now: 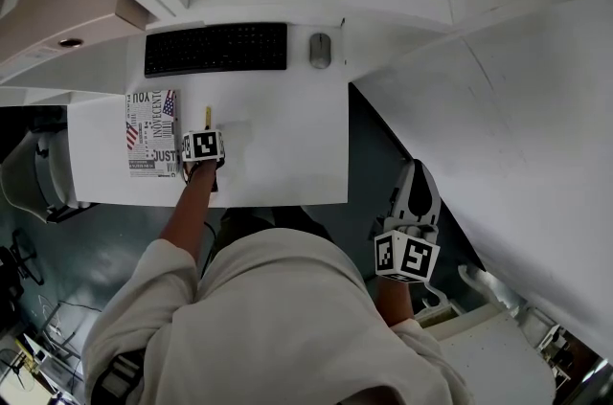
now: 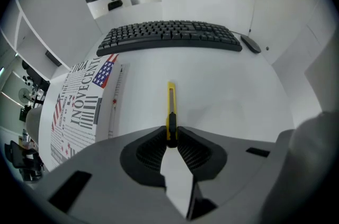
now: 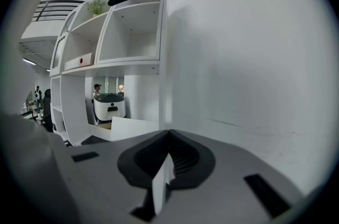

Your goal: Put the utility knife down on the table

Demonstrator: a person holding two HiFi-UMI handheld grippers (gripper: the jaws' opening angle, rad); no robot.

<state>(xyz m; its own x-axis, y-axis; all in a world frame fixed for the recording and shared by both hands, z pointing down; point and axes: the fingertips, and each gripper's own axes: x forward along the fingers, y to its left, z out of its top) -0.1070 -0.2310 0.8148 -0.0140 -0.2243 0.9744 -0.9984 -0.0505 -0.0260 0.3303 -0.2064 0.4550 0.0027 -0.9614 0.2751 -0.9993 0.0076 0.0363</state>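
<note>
The left hand-held gripper clamps the yellow utility knife by its near end, tip pointing to twelve o'clock; the right hand-held gripper is closed and empty.

Setting: office workstation. White tabletop carries a black computer keyboard with a grey mouse just beside it, and a printed booklet near the front left. White partition panels enclose the tabletop. Right gripper view: white open shelf cubbies against a plain white wall, with more open floor visible past them.
</note>
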